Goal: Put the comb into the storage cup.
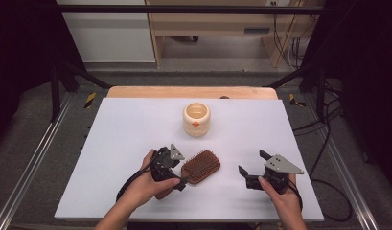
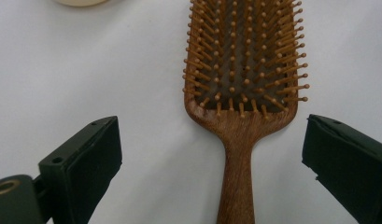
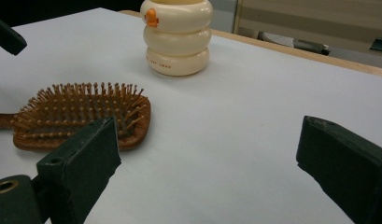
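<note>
Right gripper view: cream cup [image 3: 178, 38] print too blurred, perhaps "SWAN"; both grippers gape wide

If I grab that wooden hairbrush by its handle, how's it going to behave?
The hairbrush looks like rigid wood, so it probably won't flex. The wide bristled head likely outweighs the narrow handle, so it may droop at the head end. The smooth, tapering handle could slip; the open left claw straddles it.

It looks like a lab: a white table [image 1: 136, 191] stands inside a black metal frame [image 1: 184, 8], with loose cables [image 1: 328, 124] at the right and plain wooden furniture [image 1: 213, 24] at the top.
</note>
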A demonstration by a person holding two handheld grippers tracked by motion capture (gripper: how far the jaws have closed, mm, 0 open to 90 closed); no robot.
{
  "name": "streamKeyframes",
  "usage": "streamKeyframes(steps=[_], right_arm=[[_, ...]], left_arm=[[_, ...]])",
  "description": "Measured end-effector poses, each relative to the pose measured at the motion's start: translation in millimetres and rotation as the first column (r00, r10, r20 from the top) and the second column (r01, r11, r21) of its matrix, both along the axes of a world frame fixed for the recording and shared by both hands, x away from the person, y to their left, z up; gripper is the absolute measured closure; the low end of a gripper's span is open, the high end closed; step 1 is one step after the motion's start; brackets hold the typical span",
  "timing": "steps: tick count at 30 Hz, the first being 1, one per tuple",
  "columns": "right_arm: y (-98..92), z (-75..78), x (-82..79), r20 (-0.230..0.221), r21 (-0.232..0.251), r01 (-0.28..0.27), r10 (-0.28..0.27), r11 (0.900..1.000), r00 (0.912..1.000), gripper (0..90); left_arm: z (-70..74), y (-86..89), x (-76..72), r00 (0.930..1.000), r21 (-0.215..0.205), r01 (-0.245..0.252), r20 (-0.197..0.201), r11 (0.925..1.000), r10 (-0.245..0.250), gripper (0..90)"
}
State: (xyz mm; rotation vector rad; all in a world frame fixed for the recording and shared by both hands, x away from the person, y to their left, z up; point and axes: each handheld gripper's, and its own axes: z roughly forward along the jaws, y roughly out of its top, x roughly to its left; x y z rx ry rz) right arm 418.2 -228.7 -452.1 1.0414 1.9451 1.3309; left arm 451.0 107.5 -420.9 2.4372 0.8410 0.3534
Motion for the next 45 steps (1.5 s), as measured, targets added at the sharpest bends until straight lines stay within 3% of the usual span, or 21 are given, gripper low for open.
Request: streamKeyframes(steps=[9,14,15,22,26,32,36,45], right_arm=[[0.4,-0.6,0.3,-0.003,-0.006,-0.005,0.005,1.000,1.0000,6.3],[1.1,-0.9,0.2,-0.006,-0.007,-0.009,0.009,1.000,0.9999,6.3],[1.1,-1.0,0.2,-0.006,-0.007,-0.009,0.009,1.000,0.9999,6.3],[1.9,-1.8,0.6,-0.011,-0.012,-0.012,0.012,1.000,0.9999,6.3],[2.1,-1.8,0.6,-0.011,-0.014,-0.016,0.016,1.000,0.9998,6.3],[2.7,-2.3,0.9,-0.017,-0.015,-0.018,0.018,1.000,0.9997,6.3],[3.1,-2.7,0.9,-0.017,-0.021,-0.023,0.023,1.000,0.9996,6.3],[3.7,-3.3,1.0,-0.021,-0.026,-0.026,0.025,0.999,0.9995,6.3]], left_arm=[[-7.2,-3.9,2.1,0.9999,0.024,0.005,-0.013,0.9997,-0.005,8.0],[-11.7,-6.2,4.0,0.9993,0.045,0.015,-0.035,0.9989,-0.013,9.1],[-13.3,-6.5,4.4,0.9987,0.060,0.021,-0.048,0.9980,-0.018,14.8],[-19.1,-6.1,6.8,0.9959,0.083,0.033,-0.087,0.9960,-0.026,14.5],[-19.0,-7.0,7.4,0.9949,0.074,0.033,-0.097,0.9968,-0.025,16.6],[-19.2,-8.8,8.8,0.9891,0.091,0.050,-0.143,0.9946,-0.037,24.6],[-20.1,-9.8,10.5,0.9810,0.097,0.072,-0.187,0.9926,-0.053,32.4],[-22.6,-11.9,11.7,0.9730,0.111,0.092,-0.221,0.9895,-0.066,43.8]])
